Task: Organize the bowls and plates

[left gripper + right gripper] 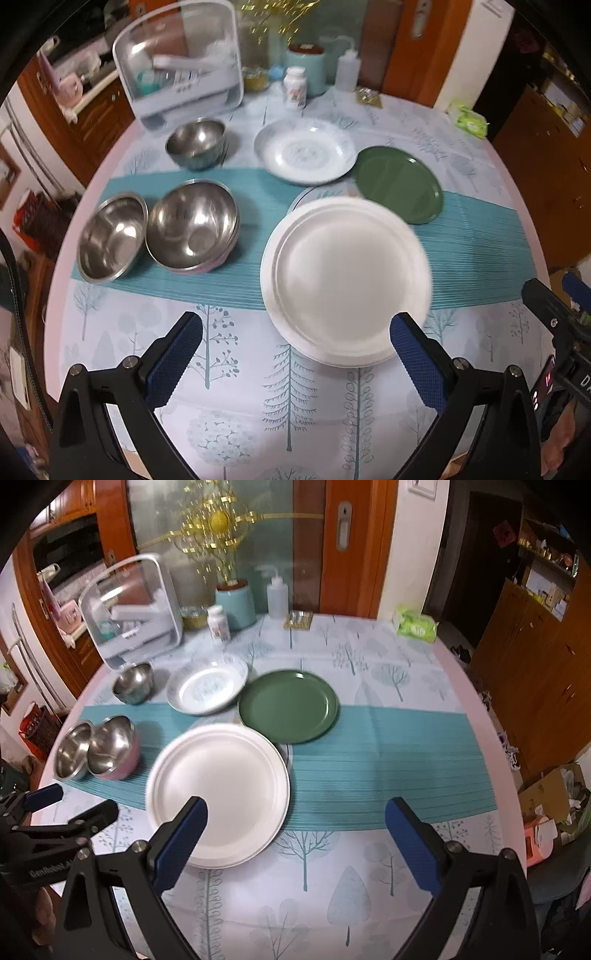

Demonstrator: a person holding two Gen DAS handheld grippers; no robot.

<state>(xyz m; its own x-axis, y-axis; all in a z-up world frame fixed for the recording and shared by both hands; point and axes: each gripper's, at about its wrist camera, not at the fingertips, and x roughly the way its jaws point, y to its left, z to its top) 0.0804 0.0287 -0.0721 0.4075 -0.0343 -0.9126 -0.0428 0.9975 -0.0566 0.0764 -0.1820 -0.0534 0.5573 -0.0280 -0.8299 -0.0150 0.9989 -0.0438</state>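
- The left gripper [295, 343] is held with its jaws spread wide and empty above the tablecloth [236, 391]; the near rim of the white plate [345, 280] lies between its blue pads.
- The right gripper [295, 829] is likewise released and grasps nothing.
- Only in the right view is the green wipes pack [415, 624] seen sharply.
- In the left view three steel bowls [192, 227] are seen large, left of the plates.
- A patterned rim is partly hidden beneath the white plate; the green plate [288, 706] and patterned dish [207, 688] lie behind.
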